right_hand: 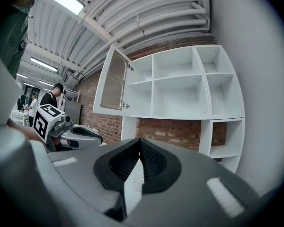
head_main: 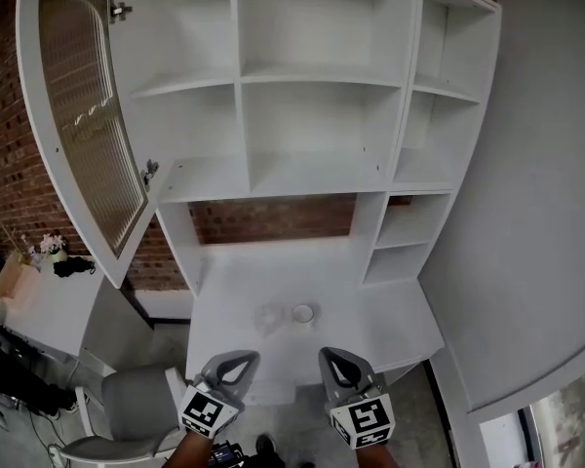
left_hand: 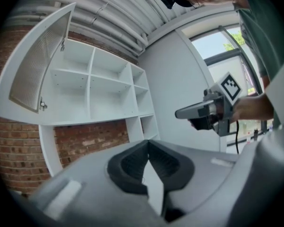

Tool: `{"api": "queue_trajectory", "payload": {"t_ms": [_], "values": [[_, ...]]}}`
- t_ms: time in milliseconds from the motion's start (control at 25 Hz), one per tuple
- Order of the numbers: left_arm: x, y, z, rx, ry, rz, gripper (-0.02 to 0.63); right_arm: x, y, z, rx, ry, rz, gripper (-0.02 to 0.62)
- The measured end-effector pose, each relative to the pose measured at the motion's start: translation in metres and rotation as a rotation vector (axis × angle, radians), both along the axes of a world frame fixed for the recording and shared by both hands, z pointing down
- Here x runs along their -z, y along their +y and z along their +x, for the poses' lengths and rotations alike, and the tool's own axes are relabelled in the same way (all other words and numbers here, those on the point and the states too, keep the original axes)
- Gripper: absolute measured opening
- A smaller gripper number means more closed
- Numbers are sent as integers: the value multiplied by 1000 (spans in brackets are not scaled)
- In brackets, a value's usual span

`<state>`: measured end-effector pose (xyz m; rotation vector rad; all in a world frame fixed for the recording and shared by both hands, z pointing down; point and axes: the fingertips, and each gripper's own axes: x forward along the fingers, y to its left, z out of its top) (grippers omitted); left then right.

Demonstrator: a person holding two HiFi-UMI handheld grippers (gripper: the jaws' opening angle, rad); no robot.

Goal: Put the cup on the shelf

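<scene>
Two cups stand on the white desk (head_main: 370, 310) in the head view: a clear glass cup (head_main: 269, 318) and, just right of it, a small white cup (head_main: 303, 314). Above the desk rises the white shelf unit (head_main: 312, 76) with bare compartments; it also shows in both gripper views as the shelf unit (left_hand: 99, 86) and the shelf unit (right_hand: 180, 89). My left gripper (head_main: 242, 359) and right gripper (head_main: 331, 356) hover side by side at the desk's near edge, short of the cups. Both are shut with nothing between the jaws. Left gripper (left_hand: 148, 142), right gripper (right_hand: 139, 140).
The cabinet door (head_main: 83, 125) with ribbed glass swings open at the upper left. A grey chair (head_main: 127, 408) stands at the lower left, beside a side table (head_main: 29, 300) with flowers. A plain wall (head_main: 536, 213) bounds the right side, and a brick wall (head_main: 273, 217) backs the desk.
</scene>
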<state>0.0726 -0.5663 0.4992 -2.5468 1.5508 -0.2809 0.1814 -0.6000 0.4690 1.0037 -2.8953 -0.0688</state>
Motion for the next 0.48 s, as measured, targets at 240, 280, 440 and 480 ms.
{"api": "queue_trajectory", "payload": {"t_ms": [240, 280, 440, 480], "values": [[-3, -41, -23, -35, 5, 1, 3, 0, -31, -24, -21, 32, 4, 5], [-1, -49, -26, -44, 12, 4, 3, 2, -38, -27, -30, 36, 8, 5], [3, -78, -35, -89, 19, 16, 3, 5, -62, -42, -58, 53, 9, 5], [3, -85, -39, -96, 23, 17, 3, 4, -66, -48, -62, 58, 3, 5]]}}
